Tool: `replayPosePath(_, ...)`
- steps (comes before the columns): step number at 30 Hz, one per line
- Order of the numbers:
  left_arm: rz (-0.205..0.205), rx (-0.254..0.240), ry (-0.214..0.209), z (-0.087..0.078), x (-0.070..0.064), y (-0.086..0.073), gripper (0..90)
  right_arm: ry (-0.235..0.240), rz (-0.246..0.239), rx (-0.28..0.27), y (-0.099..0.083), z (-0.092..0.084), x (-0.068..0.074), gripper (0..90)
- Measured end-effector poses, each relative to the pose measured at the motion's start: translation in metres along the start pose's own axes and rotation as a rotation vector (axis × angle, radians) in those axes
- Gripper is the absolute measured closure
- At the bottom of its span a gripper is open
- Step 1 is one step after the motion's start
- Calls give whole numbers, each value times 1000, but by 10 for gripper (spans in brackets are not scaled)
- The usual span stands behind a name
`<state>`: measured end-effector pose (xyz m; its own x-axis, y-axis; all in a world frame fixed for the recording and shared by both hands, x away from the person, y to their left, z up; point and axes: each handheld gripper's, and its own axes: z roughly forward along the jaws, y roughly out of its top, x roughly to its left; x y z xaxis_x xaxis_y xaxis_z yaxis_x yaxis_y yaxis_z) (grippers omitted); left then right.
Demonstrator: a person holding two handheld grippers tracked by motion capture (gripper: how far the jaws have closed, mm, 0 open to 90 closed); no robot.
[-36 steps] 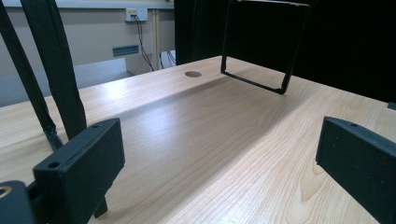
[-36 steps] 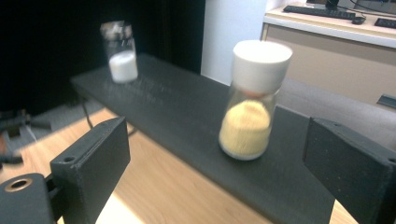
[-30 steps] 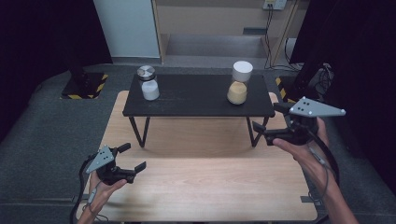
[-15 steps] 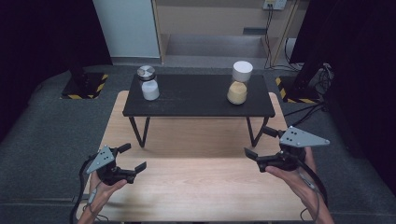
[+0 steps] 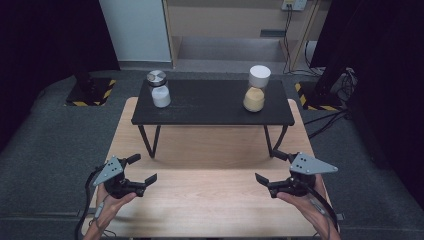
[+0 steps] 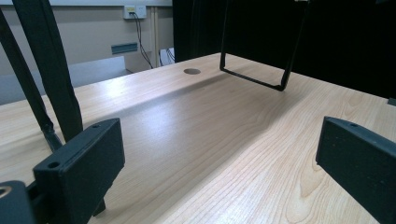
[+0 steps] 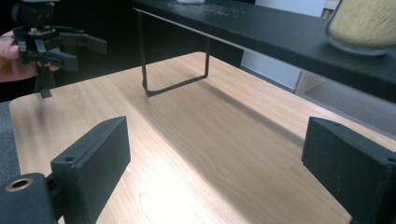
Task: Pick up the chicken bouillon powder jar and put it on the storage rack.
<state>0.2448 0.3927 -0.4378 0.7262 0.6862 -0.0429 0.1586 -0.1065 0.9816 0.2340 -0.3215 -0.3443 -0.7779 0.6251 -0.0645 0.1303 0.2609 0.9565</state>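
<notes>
the jar of yellow grains [image 5: 254, 99] sits near the black shelf's [image 5: 210, 114] right edge (far off); right gripper [image 5: 274, 168], jaws wide and empty, should reach up slowly.

Two black two-jaw grippers seen at lower left [image 5: 140, 169] & lower right [image 5: 268, 166] of high view; each topped w/ grey triangular plate dotted w/ holes; black cables trailed. Blocky jaws w/ screw holes.

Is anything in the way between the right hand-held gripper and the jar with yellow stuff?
Nothing visible blocks it. The right hand-held gripper sits low over the wooden table, and the jar stands higher on the black shelf, whose front edge lies between them.
</notes>
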Motion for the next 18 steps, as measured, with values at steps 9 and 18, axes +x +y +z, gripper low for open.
replayPosePath(9, 3, 6, 0, 0, 0, 0, 2, 21, 30, 10, -27, 10, 2, 80)
replayPosePath(18, 4, 3, 6, 0, -1, 0, 3, -8, 24, 8, -41, 15, 7, 80)
